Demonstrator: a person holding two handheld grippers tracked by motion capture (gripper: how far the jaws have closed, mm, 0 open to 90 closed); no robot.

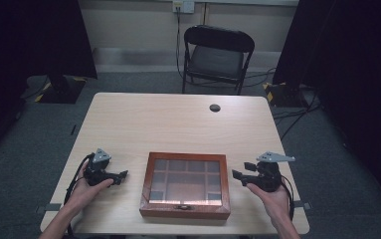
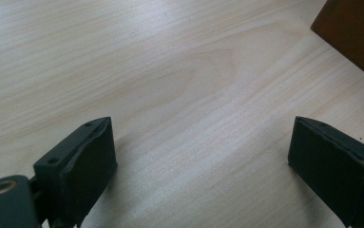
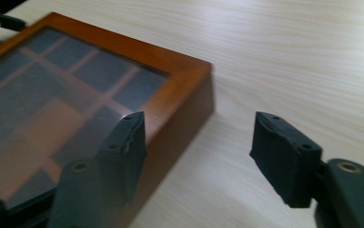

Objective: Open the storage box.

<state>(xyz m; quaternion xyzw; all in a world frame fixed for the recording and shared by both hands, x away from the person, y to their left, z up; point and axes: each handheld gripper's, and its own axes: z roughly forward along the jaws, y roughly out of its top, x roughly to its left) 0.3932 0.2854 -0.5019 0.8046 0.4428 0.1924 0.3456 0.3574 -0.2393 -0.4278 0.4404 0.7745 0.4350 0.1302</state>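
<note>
The box (image 1: 185, 185) sits on the table (image 1: 178, 124) at the near edge, and everything places off it. Left gripper (image 1: 120, 176) is just left of the box, apart from it; right gripper (image 1: 238, 175) just right of it, also apart. Well behind the box, a round hole (image 1: 215, 107) in the tabletop. Farther back, past the table, a chair (image 1: 217, 56) stands on the floor.

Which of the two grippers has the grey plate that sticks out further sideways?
The right gripper: its grey plate reaches out past the hand; the left gripper has a smaller plate.
</note>
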